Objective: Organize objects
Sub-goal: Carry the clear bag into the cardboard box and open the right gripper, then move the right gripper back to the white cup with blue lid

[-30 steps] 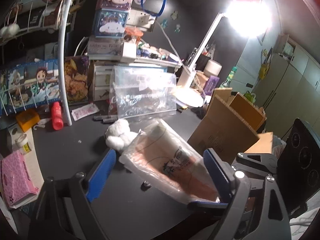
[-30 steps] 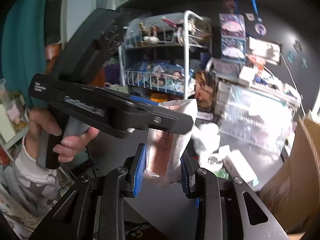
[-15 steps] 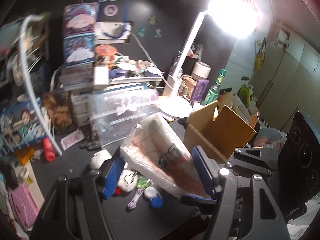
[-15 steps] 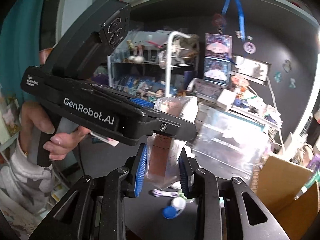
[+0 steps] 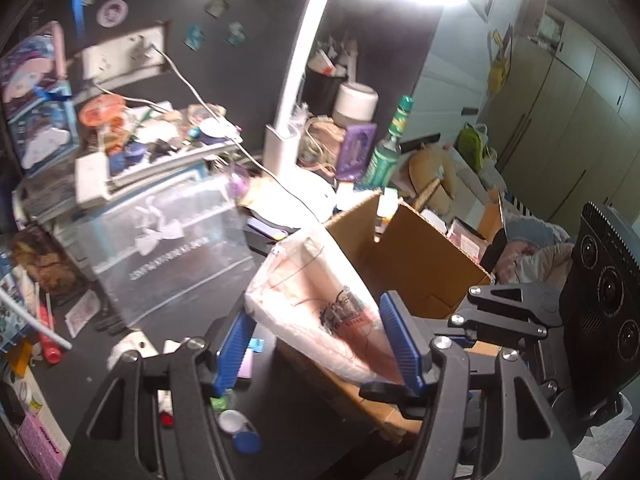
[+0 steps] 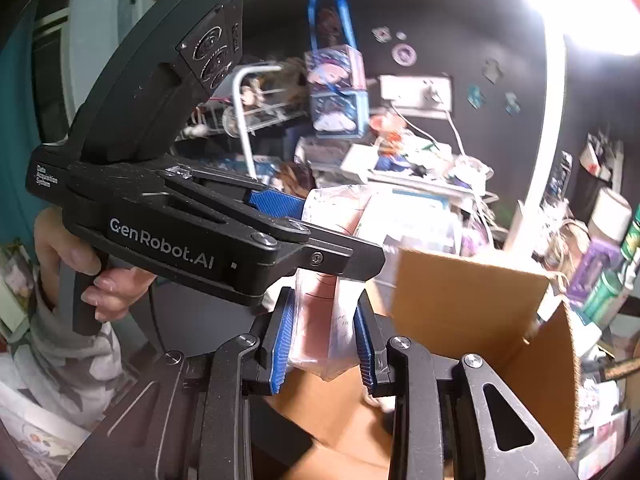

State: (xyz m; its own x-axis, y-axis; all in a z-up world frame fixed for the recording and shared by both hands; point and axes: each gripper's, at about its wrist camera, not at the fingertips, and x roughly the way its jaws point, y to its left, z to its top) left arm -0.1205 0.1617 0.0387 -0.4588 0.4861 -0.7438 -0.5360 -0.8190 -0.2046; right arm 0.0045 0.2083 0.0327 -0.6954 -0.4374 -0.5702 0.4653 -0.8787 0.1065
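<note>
Both jaw sets engaged on one plastic-wrapped package [image 5: 320, 296]. Right gripper [image 6: 324, 336]: narrow gap, blue pads pressed on the near end of the package, firm hold. Left gripper [image 5: 316, 344]: about half open and closing, package between the fingers, right pad against the wrap, left pad at its edge; full clamp not confirmed.

Package position: lifted off the dark desk [image 5: 280, 412], tilted, directly over the near left rim of the open cardboard box [image 5: 424, 264]. Two-point support, judged as intended to keep the limp, slippery wrap from sagging or swinging during transfer. Probable destination: the box interior, seen brown and open below the right gripper.

Changes against the earlier frames:
- Left jaws narrowed markedly from a wide stance.
- Right jaws almost unchanged, grip maintained.
- Package carried rightward and upward, from over bare desk near a white plush toy to above the box.
- Box now large in both views; small items on the desk (blue cap [image 5: 246, 438], red tube [image 5: 50, 350]) now to the near left.

Remaining step, as a judgement: lower into the box, then release.
</note>
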